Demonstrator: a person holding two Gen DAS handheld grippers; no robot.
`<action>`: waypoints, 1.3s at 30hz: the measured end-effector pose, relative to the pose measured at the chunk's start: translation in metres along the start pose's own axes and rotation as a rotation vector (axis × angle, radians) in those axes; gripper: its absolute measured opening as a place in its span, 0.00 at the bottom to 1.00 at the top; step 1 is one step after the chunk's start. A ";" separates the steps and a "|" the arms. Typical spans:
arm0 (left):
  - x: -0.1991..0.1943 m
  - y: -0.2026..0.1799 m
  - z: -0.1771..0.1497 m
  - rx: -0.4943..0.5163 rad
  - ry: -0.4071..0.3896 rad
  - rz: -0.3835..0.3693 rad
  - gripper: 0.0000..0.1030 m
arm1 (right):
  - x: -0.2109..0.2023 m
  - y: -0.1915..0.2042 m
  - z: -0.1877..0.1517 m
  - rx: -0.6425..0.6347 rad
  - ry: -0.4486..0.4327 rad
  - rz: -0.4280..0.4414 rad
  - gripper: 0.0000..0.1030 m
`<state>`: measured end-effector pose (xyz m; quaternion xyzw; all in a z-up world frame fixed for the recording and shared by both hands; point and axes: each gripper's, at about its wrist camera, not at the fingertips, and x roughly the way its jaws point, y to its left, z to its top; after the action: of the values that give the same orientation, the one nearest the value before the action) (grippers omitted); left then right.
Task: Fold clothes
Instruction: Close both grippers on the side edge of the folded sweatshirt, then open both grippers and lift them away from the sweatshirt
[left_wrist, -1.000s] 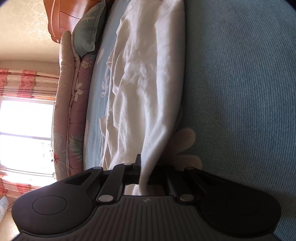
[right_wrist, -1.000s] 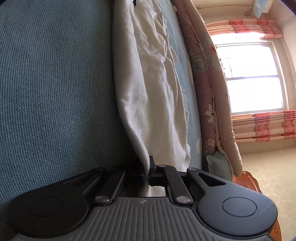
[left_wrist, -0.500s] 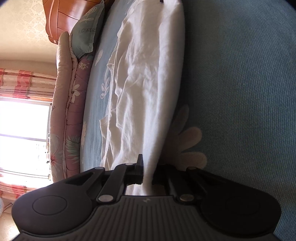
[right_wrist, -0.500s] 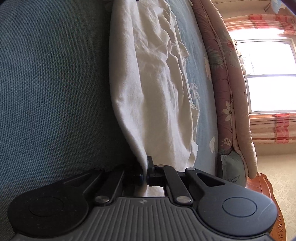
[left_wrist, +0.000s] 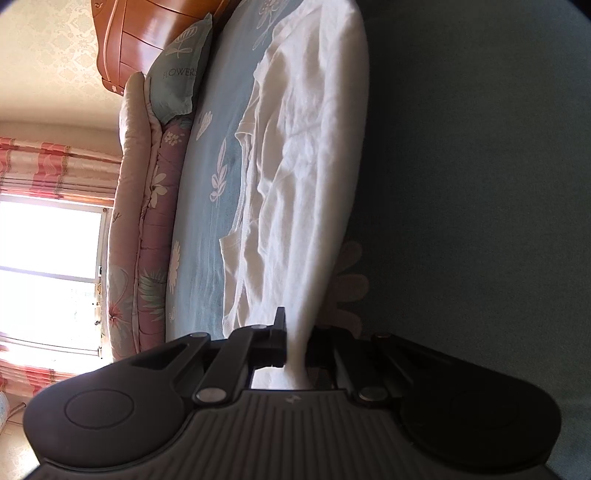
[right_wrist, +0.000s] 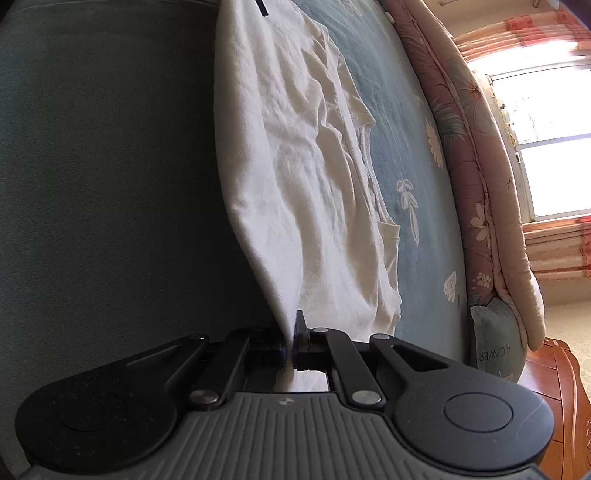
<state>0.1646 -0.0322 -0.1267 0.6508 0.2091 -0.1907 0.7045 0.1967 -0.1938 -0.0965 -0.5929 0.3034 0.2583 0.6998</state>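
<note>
A white garment lies stretched over the blue bedsheet, wrinkled, with a hemmed sleeve edge showing. My left gripper is shut on one corner of its near edge, the cloth pinched between the black fingers. In the right wrist view the same white garment runs away from my right gripper, which is shut on the other corner. The held edge is lifted off the sheet and casts a dark shadow. A black fingertip of the other gripper shows at the garment's far end.
A rolled pink floral quilt lies along the far side of the bed, with a teal pillow and a wooden headboard at its end. A bright window with striped curtains is beyond. Shaded blue sheet spreads beside the garment.
Both grippers have kept their hold and carried the garment's edge over the bed. More of the sheet beyond the garment now shows in both views.
</note>
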 end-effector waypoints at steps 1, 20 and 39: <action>-0.008 -0.005 -0.001 0.013 -0.001 -0.006 0.00 | -0.006 0.005 -0.001 -0.005 -0.002 0.015 0.07; -0.106 -0.075 0.002 -0.008 -0.009 -0.098 0.09 | -0.080 0.094 -0.024 0.028 -0.007 0.133 0.10; -0.094 0.016 -0.043 -0.657 -0.022 -0.386 0.28 | -0.087 0.011 -0.058 0.632 -0.200 0.270 0.26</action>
<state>0.0925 0.0112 -0.0653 0.3366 0.3702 -0.2497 0.8290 0.1222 -0.2496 -0.0469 -0.2734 0.3740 0.2985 0.8345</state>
